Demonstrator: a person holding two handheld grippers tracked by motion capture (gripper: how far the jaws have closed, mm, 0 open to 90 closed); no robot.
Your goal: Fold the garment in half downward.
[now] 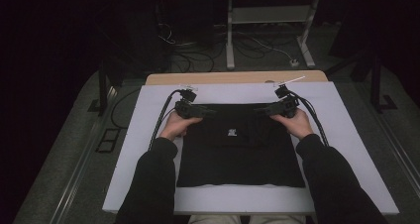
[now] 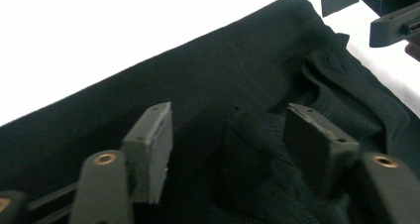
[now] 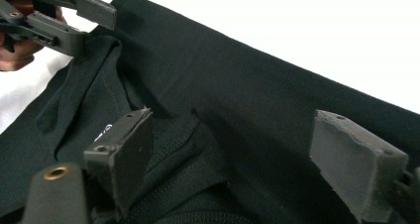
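So your black t-shirt [image 1: 240, 149] is lying folded flat on the white board [image 1: 346, 135], collar end away from you. Your left gripper [image 1: 212, 111] sits at the shirt's far left corner, jaws apart with bunched fabric between them but not pinched. Your right gripper [image 1: 258, 110] is at the far right corner, jaws also apart over the cloth.

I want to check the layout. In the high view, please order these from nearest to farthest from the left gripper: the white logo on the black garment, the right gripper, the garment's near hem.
1. White logo, garment centre.
2. Right gripper, far right corner.
3. Near hem, by the person.

Measured from the left gripper.
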